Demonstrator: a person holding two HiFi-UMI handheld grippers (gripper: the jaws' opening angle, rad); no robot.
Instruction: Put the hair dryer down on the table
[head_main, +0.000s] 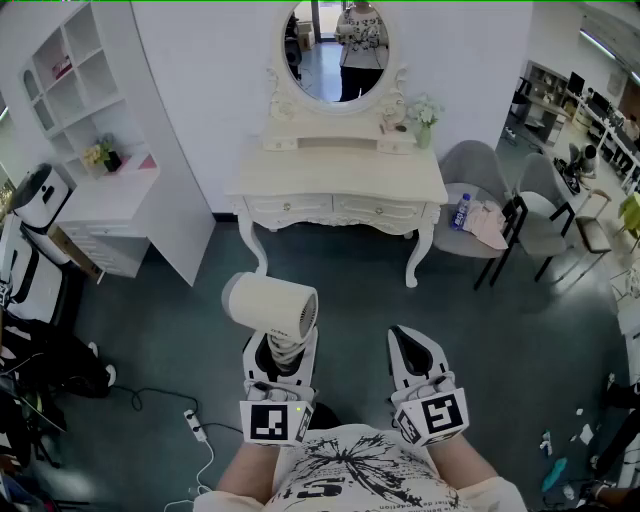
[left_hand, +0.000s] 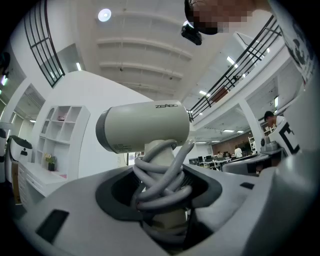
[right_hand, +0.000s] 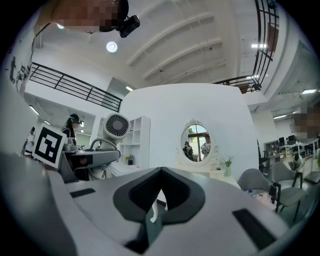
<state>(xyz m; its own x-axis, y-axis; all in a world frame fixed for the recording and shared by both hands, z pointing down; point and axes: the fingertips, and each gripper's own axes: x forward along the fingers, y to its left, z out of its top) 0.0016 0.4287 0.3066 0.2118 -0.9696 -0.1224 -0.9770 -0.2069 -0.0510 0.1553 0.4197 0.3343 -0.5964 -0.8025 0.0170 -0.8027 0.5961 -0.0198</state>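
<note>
- Holding the hair dryer (head_main: 270, 303) by its handle: the left gripper (head_main: 283, 348) has its jaws set wide, pressing on the handle and the cord (left_hand: 161, 176) wound round it.
- Dryer sits just past the left gripper's tips, off the table. Handle runs in line with the jaws; barrel lies crosswise, left to right in the head view.
- Right gripper (head_main: 412, 338) is empty, jaws closed tip to tip, level with the left and just beside it.
- Key relation: the table (head_main: 340, 185) is straight ahead of both grippers and well apart, with bare teal floor (head_main: 340, 300) between. The left arm carries the load, so the reach is its job, and looks like a walk-up first.
- Table top reads bare at front centre; small items and a plant (head_main: 424, 112) sit back by the oval mirror (head_main: 337, 45). Front centre looks like the safest drop spot.
- Room: white shelf unit (head_main: 80, 90) to the left, grey chairs (head_main: 480, 170) to the right, desks farther right.
</note>
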